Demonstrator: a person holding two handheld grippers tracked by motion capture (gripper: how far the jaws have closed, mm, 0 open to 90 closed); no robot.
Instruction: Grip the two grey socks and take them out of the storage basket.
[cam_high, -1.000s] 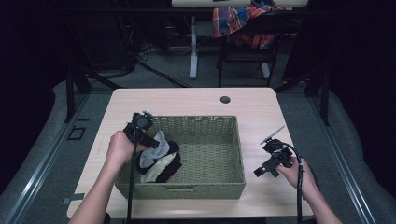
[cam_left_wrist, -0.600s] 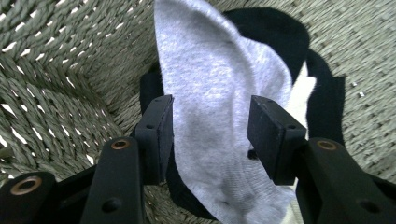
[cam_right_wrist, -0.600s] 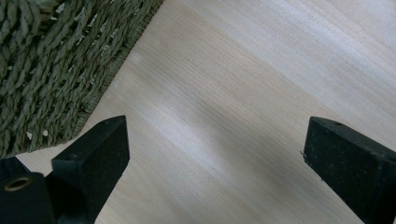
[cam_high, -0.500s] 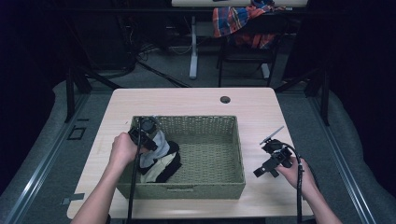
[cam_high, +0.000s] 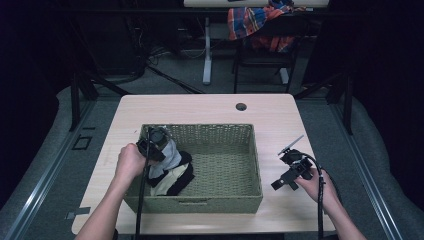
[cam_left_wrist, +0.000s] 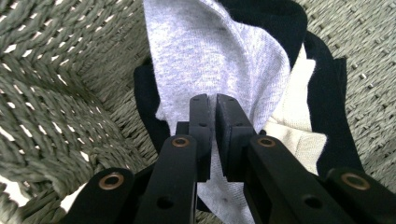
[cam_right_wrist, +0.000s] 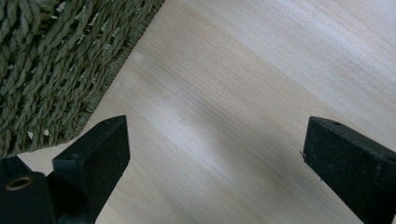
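Dim room, dark floor, a chair with a plaid cloth (cam_high: 252, 22) at the back; in front of you a pale wood tabletop (cam_high: 280, 125) carrying a green woven basket (cam_high: 252, 165). Your left tool (cam_left_wrist: 211, 105) is down inside the basket's left end, jaws nearly closed on a fold of the grey cloth (cam_left_wrist: 219, 51); the fabric runs between the two pads, so it reads as pinched and held. In the high view the left tool (cam_high: 152, 146) sits at the top of the pile with the grey piece draped below it. The pile also has a black garment (cam_left_wrist: 327, 107) and a cream piece (cam_left_wrist: 294, 130) under and beside the grey one, all bunched against the left wall of the basket. The rest of the basket floor looks bare. Your right tool (cam_high: 289, 167) rests off to the right of the basket, over bare tabletop, jaws spread wide and holding nothing; its own view shows wood grain and the basket's corner (cam_right_wrist: 56, 60). Step in hand, as I judge it: the grey cloth is gripped and about to come out of the basket. Next move calls for a straight lift high enough to clear the rim, watching that the black and cream pieces don't drag along. Keep the pinch firm; bring the right tool in if the cloth needs a second hold.
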